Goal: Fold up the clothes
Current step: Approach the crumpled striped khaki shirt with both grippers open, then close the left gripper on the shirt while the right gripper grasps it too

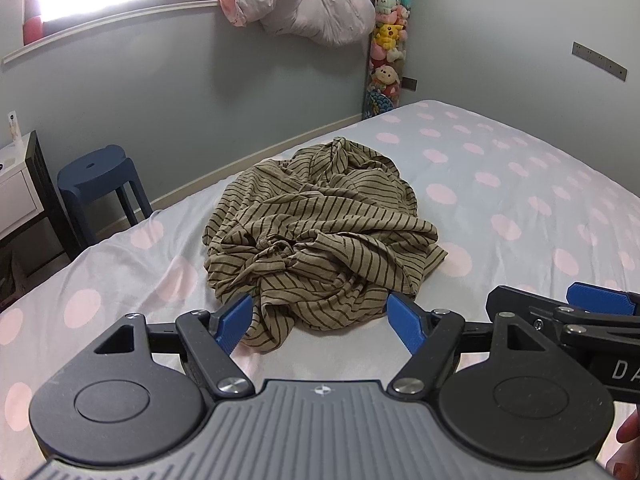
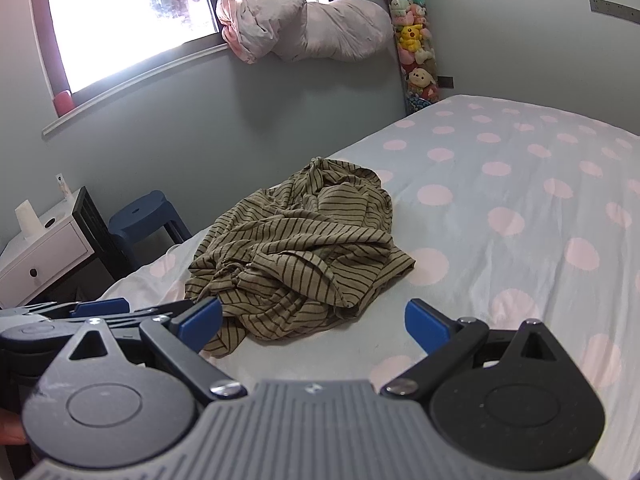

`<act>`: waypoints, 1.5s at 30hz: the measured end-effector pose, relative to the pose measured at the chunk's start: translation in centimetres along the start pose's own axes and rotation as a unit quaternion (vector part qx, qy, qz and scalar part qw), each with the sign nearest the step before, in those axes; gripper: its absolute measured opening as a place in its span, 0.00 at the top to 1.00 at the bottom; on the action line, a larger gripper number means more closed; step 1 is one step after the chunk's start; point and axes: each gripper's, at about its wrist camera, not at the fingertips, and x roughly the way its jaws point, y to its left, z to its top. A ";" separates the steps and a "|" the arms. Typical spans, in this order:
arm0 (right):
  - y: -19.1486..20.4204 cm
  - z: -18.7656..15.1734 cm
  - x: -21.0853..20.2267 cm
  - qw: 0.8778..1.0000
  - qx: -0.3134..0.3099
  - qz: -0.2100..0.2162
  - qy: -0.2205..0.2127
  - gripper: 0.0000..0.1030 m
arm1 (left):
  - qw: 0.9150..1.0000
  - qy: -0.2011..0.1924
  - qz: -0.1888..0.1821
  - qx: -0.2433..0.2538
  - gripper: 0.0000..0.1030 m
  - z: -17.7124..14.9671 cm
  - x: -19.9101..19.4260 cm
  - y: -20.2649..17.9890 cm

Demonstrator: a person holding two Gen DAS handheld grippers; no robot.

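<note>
An olive garment with dark stripes (image 1: pixel 320 232) lies crumpled in a heap on the bed (image 1: pixel 520 184); it also shows in the right wrist view (image 2: pixel 300 256). My left gripper (image 1: pixel 320 316) is open, its blue pads on either side of the heap's near edge, just above the sheet. My right gripper (image 2: pixel 312 320) is open and empty, just right of the heap's near edge. The right gripper shows at the right edge of the left wrist view (image 1: pixel 580 320). The left gripper shows at the left of the right wrist view (image 2: pixel 80 312).
The bed has a pale sheet with pink dots (image 2: pixel 520 208). A blue stool (image 1: pixel 96 184) and a white nightstand (image 2: pixel 40 256) stand left of the bed. A bundled duvet (image 1: pixel 296 4) sits on the windowsill. A tube of plush toys (image 1: pixel 388 40) stands in the corner.
</note>
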 end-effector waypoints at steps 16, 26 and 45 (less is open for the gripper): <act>0.0 0.1 0.3 1.000 -0.001 -0.001 0.004 0.04 | 1.000 0.015 -0.007 -0.005 0.29 0.3 0.7 0.2; -0.1 0.2 0.7 1.000 0.001 0.002 0.006 0.04 | 0.999 0.029 0.011 0.007 0.29 0.3 1.4 -0.3; -0.1 1.0 3.3 0.999 -0.025 0.017 0.022 0.04 | 0.998 0.037 -0.043 0.014 0.41 0.9 4.0 1.3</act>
